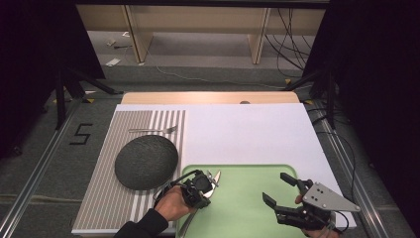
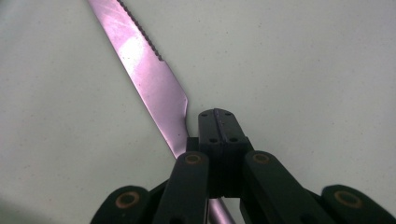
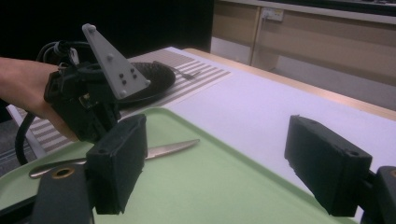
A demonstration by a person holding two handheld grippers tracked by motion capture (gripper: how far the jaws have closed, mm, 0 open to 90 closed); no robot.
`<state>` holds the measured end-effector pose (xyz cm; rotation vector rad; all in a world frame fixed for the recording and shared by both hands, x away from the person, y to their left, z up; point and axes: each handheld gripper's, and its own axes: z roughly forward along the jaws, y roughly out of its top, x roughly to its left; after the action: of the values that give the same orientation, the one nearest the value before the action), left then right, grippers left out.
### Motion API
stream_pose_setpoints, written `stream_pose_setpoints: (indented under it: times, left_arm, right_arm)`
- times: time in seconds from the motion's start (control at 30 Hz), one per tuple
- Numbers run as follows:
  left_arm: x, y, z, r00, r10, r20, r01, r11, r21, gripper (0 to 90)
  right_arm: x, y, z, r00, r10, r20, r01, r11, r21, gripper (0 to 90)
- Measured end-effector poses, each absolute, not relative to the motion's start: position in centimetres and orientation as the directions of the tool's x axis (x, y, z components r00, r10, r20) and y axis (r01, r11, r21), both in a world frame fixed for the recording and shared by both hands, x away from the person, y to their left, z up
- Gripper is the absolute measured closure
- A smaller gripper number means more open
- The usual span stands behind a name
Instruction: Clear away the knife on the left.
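Gripping a knife (image 2: pixel 149 74) between closed jaws, the left tool (image 1: pixel 208 184) sits low over the near-left part of the green tray (image 1: pixel 247 198). Its blade (serrated along one edge) lies flat on the tray, reaching out past the jaw tips. To the right, the right tool (image 1: pixel 277 191) hovers over the same tray with its jaws wide apart and nothing between them. Beyond the tray's left edge, a dark round plate (image 1: pixel 146 161) rests on a striped mat (image 1: pixel 109 198), and a fork (image 1: pixel 153 130) lies behind it on the bench (image 1: pixel 247 129).
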<state>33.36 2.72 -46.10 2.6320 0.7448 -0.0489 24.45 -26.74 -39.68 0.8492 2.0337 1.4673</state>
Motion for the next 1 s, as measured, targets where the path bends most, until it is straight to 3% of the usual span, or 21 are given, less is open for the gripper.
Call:
stream_pose_setpoints:
  times: [1.0]
  left_arm:
    - [33.3, 6.4, -46.2, 0.819, 0.549, -0.166, 0.569, -0.739, 0.362, 89.9]
  right_arm:
    - [24.4, -26.8, -39.7, -0.688, 0.725, -0.030, 0.199, 0.229, 0.953, 22.0]
